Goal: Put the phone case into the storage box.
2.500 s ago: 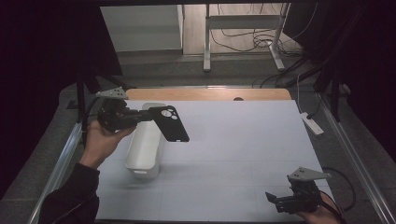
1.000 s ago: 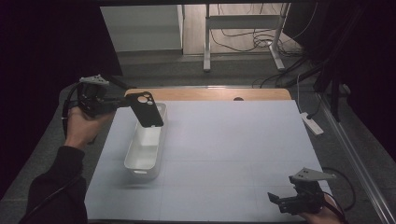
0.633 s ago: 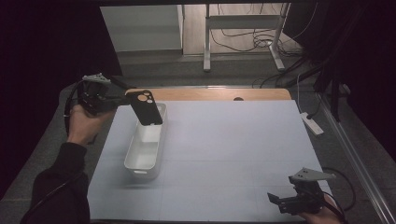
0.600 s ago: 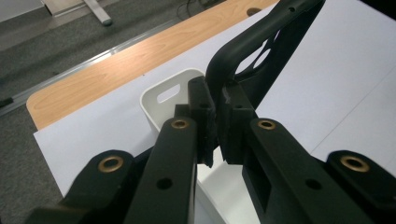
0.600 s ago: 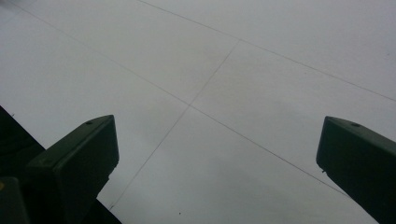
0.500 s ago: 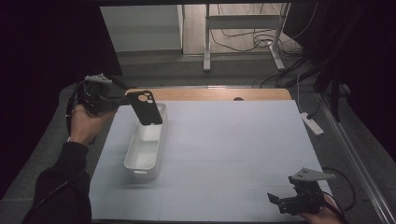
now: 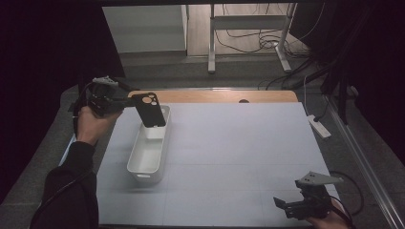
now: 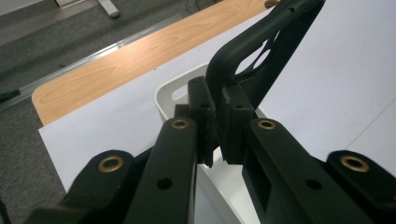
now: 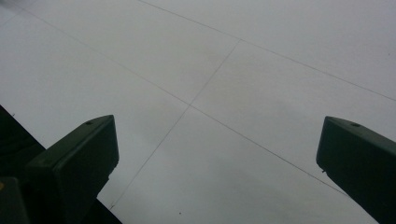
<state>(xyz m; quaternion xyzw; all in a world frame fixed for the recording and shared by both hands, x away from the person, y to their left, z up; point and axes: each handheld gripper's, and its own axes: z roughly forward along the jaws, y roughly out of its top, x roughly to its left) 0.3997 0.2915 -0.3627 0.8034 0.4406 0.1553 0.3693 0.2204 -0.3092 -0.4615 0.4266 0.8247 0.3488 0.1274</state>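
Note:
A black phone case with a camera cutout hangs over the far end of a white rectangular bin at the table's left. My left gripper is shut on the case's edge, held out from the left by a hand. In the left gripper view the pads pinch the case's rim above the bin's far rim. At the near right corner my right gripper rests low over the white table cover; in the right gripper view its jaws stand wide apart with nothing between them.
The white cover spreads over most of the table, with a wooden strip along the far edge. A white power strip lies off the table's right side. Cables and a metal stand leg lie on the floor beyond.
The left gripper has carried the phone case from flat over the bin up to the far left, then slightly lower and rightward over the bin's far end. The right gripper has stayed put.

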